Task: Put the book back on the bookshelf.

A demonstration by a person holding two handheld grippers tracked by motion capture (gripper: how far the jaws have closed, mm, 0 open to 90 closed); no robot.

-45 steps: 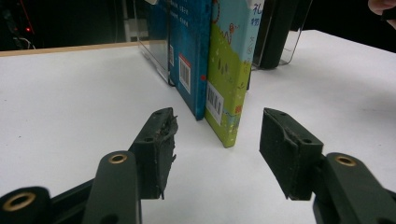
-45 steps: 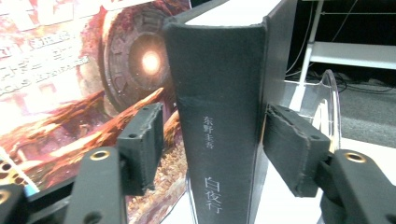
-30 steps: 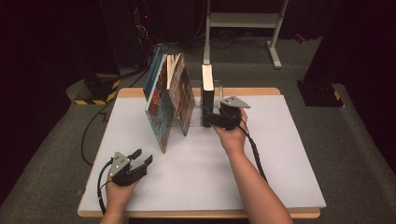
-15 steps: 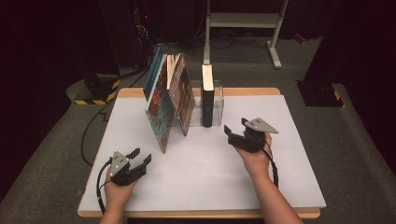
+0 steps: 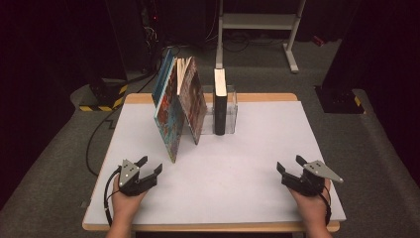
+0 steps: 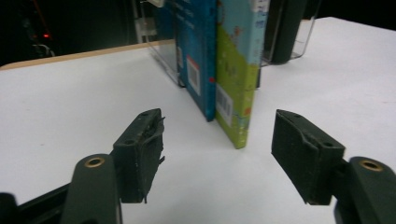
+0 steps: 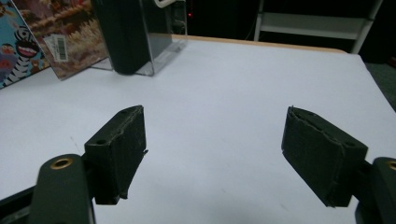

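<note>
Resting near the front left corner of the white-topped bench point(image 5: 257, 148), the left gripper point(image 5: 149, 168) has its two black jaws spread wide with nothing between them; they have just been opening further, and their pads touch no object. In the left gripper view the same gripper point(image 6: 217, 149) looks straight at the lower corners of two leaning books, with bare white surface between the jaws and those corners.

Right gripper point(image 5: 291, 166): at the front right corner of the bench, black jaws likewise spread wide and empty (a grey three-cornered plate sits on top of it). In the right gripper view this gripper point(image 7: 215, 149) has plain white bench surface between its pads.

Items on the bench, all well apart from both grippers:
- tall thin picture book with a blue and green illustrated cover point(image 5: 166, 116), leaning to the right, its lower corner nearest the left gripper.
- tall thin picture book with a brown and orange patterned cover point(image 5: 194, 106), leaning against the first.
- thick black book with a pale top edge point(image 5: 220, 101), upright, standing inside a clear plastic book holder point(image 5: 232, 111) at the back centre of the bench.
</note>
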